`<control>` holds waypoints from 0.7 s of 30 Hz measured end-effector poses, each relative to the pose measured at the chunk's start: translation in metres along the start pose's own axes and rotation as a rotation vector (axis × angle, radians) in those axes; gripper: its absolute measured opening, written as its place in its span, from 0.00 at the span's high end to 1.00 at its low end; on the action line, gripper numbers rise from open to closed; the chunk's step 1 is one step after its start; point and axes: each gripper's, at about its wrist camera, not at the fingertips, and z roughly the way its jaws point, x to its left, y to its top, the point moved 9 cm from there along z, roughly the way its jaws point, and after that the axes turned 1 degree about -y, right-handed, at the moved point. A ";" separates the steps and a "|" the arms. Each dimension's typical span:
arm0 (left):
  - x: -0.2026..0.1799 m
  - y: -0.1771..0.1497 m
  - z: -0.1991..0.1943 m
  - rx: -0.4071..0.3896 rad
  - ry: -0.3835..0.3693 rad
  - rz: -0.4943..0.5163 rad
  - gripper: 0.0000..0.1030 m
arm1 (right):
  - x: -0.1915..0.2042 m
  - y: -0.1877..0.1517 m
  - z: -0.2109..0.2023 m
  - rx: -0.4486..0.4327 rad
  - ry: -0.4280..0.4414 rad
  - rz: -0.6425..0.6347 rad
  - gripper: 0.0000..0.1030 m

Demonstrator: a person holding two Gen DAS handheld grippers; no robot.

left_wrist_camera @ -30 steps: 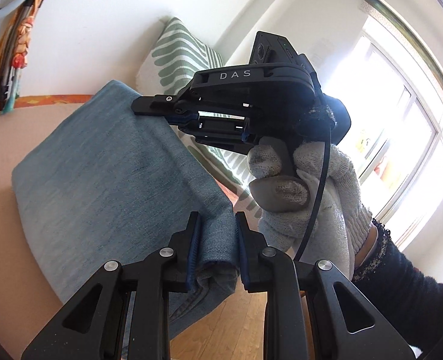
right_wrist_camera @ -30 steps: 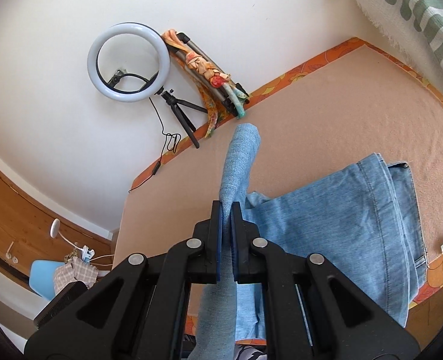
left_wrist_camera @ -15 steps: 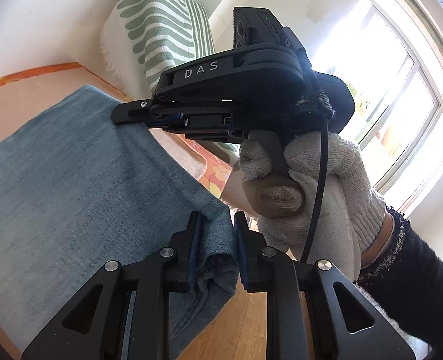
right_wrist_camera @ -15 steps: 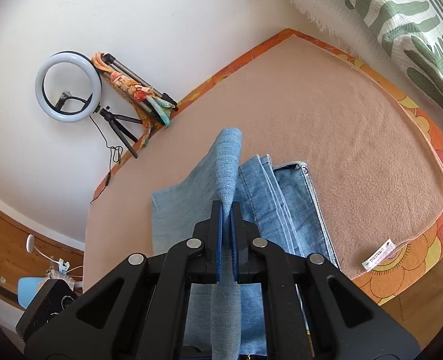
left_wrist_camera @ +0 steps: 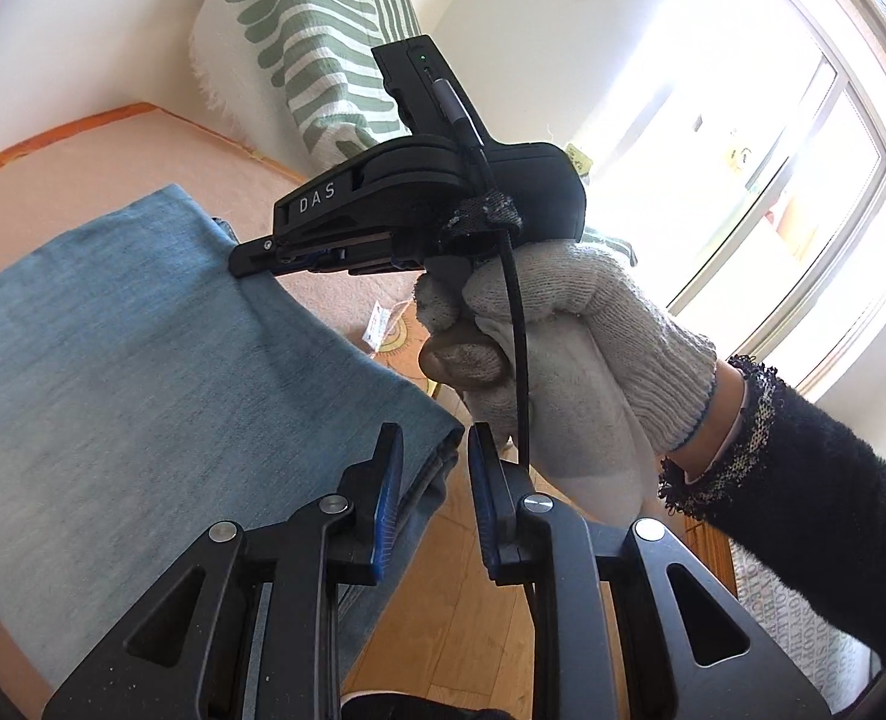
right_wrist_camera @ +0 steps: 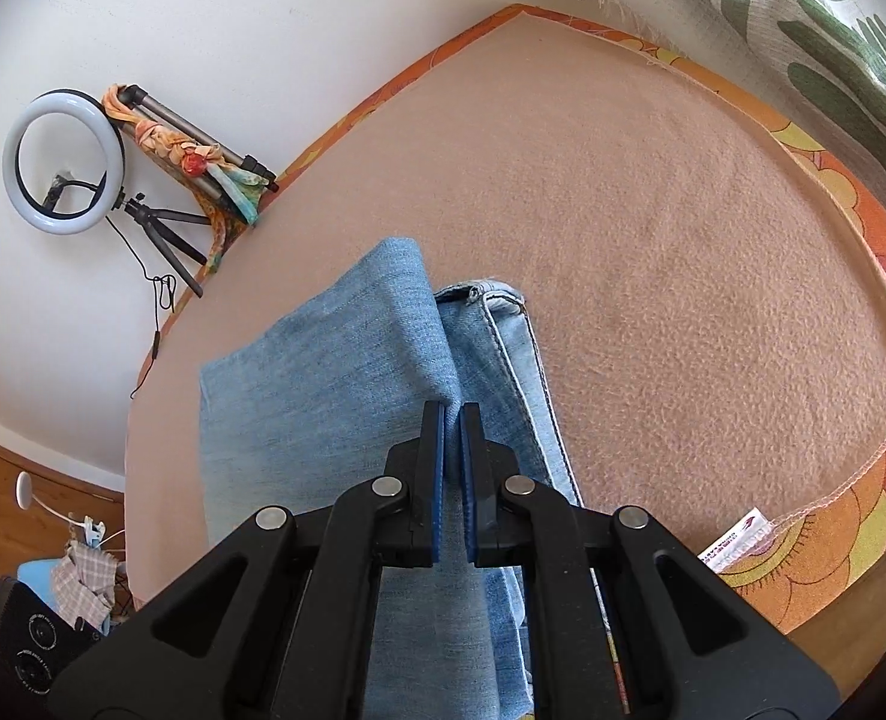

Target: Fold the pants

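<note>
A peach-coloured fleece blanket with an orange flowered border (right_wrist_camera: 652, 276) is covering the flat surface and filling most of the right wrist view; its near right corner is hanging over the edge, where a small white label (right_wrist_camera: 736, 546) is showing, its print too small to read. The light blue denim pants (right_wrist_camera: 335, 396) are lying on the near left part of this blanket, a folded-over layer partly hiding the seamed layers beneath, and their near end is cut off behind the gripper bodies. A green-and-white striped cushion (left_wrist_camera: 317, 42) is leaning against the white wall at the far right corner. The person's right hand in a white knitted glove (left_wrist_camera: 568, 348) is gripping the black right gripper (right_wrist_camera: 453, 420), whose blue-padded jaws are pressed together on a raised fold of the denim. The black left gripper (left_wrist_camera: 432, 450) is pinching the near corner of the pants; the cloth is touching its left pad, while contact with the right pad is hard to make out. A white ring light on a tripod (right_wrist_camera: 65, 162) is standing by the far left wall.
</note>
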 end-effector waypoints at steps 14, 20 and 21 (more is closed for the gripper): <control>0.107 -0.010 -0.090 -0.075 0.196 -0.180 0.44 | -0.006 -0.017 -0.045 -0.027 -0.053 -0.140 0.22; 0.159 -0.019 -0.081 -0.058 0.178 -0.373 0.39 | 0.008 -0.024 -0.036 -0.013 0.039 -0.215 0.15; 0.166 -0.023 -0.077 -0.050 0.180 -0.399 0.39 | 0.010 -0.025 -0.030 -0.002 0.056 -0.221 0.15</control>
